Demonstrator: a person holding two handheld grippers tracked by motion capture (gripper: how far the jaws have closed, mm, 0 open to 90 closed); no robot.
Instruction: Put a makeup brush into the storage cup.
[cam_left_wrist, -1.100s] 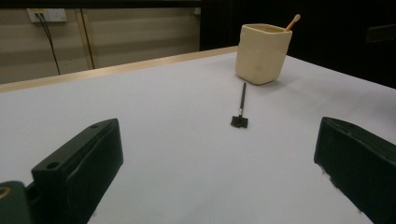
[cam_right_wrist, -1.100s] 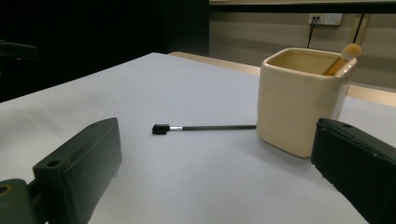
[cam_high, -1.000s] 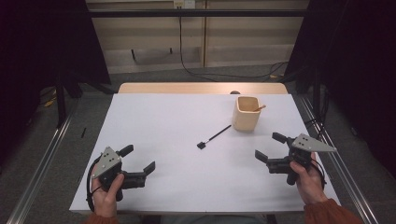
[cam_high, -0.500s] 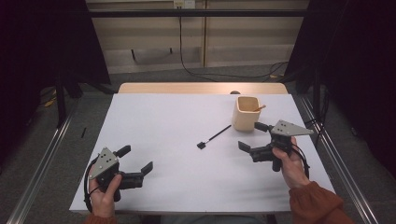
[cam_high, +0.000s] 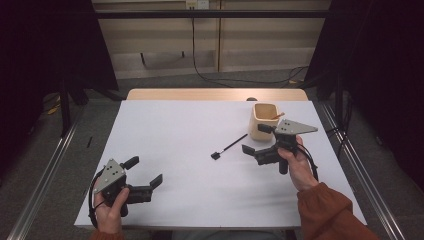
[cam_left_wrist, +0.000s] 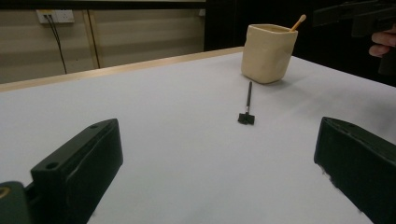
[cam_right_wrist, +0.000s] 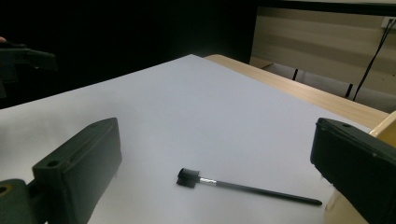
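Since its jaws are spread wide and empty, the right gripper (cam_high: 253, 139) aims at the black brush (cam_right_wrist: 243, 185) beside the cup (cam_high: 264, 121), likely to pick it up; the left gripper (cam_high: 146, 171) idles, equally wide.

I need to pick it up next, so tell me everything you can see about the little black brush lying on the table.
The black brush is thin: a straight dark handle, a short silvery collar and a small blocky black head. It lies flat on the white table cover, head toward the person, handle end pointing at the cream cup. Nothing grips it; the right gripper hovers open close by.
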